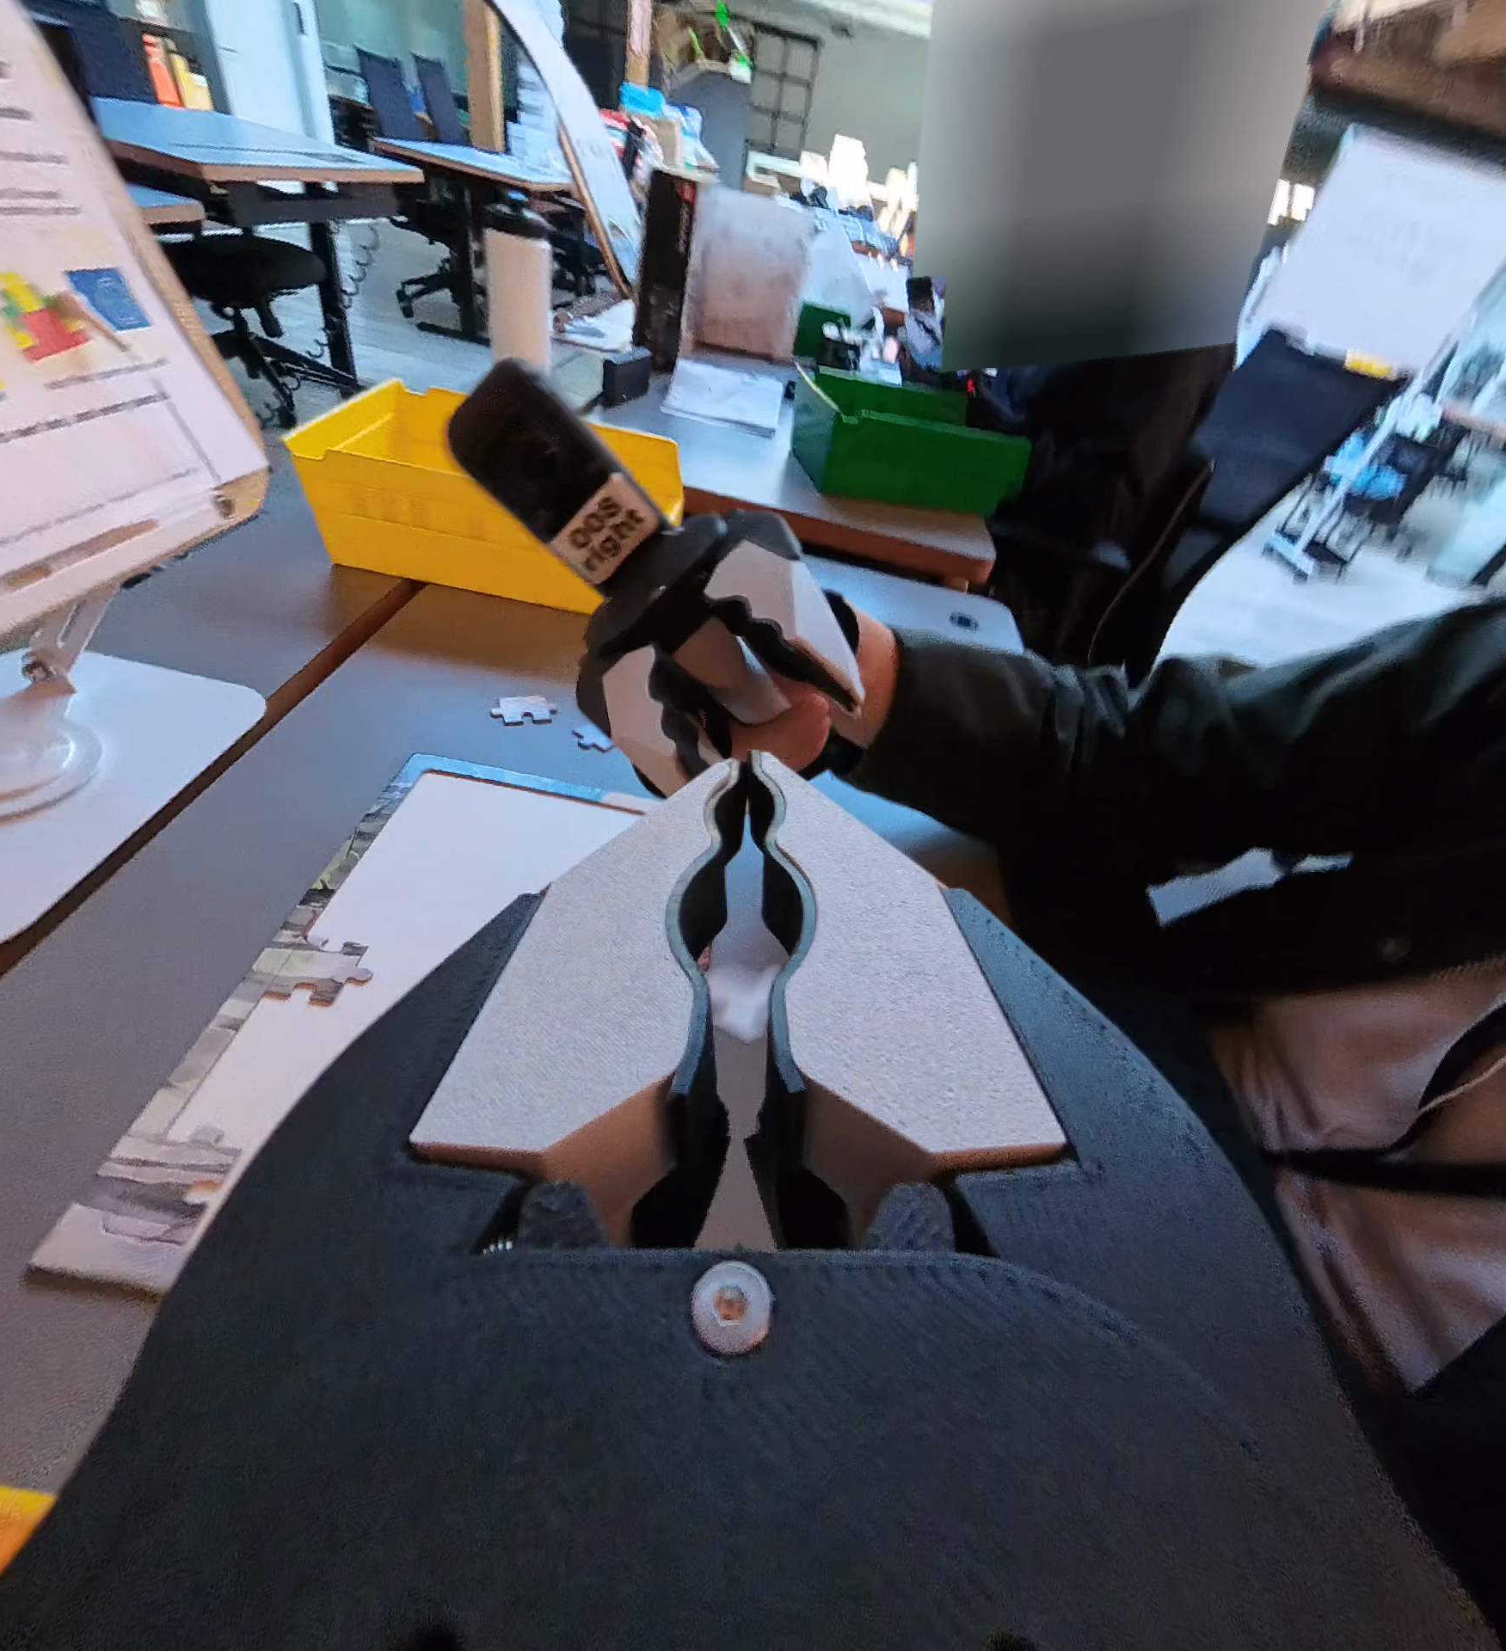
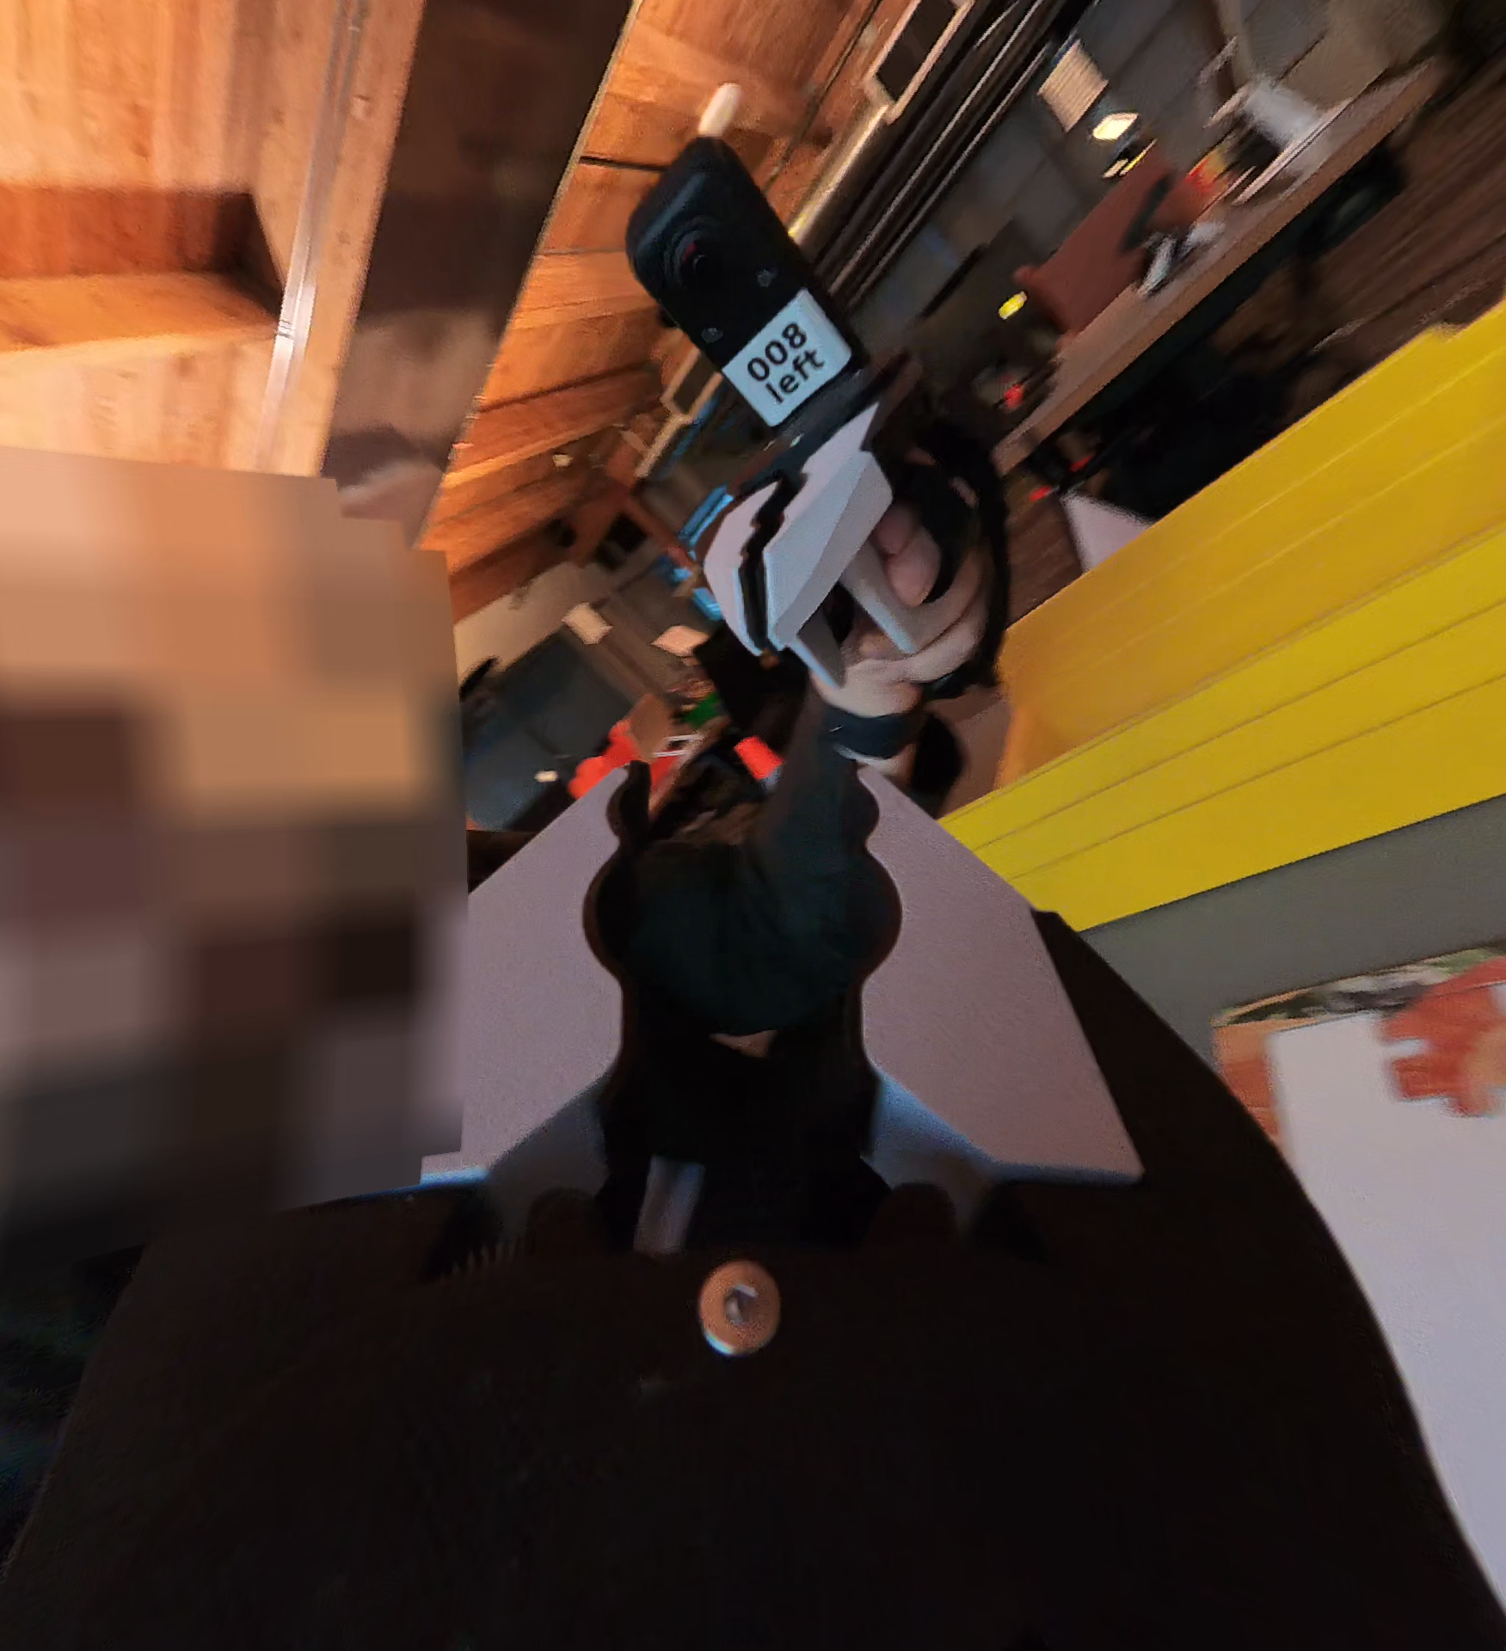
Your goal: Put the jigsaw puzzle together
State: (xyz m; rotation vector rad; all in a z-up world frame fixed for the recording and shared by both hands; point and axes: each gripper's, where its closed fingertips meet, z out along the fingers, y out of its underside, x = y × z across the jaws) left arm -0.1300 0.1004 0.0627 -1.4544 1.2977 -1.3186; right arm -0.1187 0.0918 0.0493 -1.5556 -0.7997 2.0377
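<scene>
Grey counter (image 1: pixel 222 858) carries the jigsaw puzzle (image 1: pixel 302 947), only its border assembled, two loose pieces (image 1: pixel 524 710) beyond. I hold both grippers raised off it: my left gripper (image 1: pixel 747 768) has its fingers closed on nothing; my right gripper (image 2: pixel 753 786), blurred, seems parted and empty, probably readying a pick.

Left gripper (image 1: pixel 744 768) body hides the puzzle board's (image 1: pixel 463 858) near right corner. Right wrist view smears the orange piece (image 2: pixel 1464 1045) on the board; its outline can't be told.
</scene>
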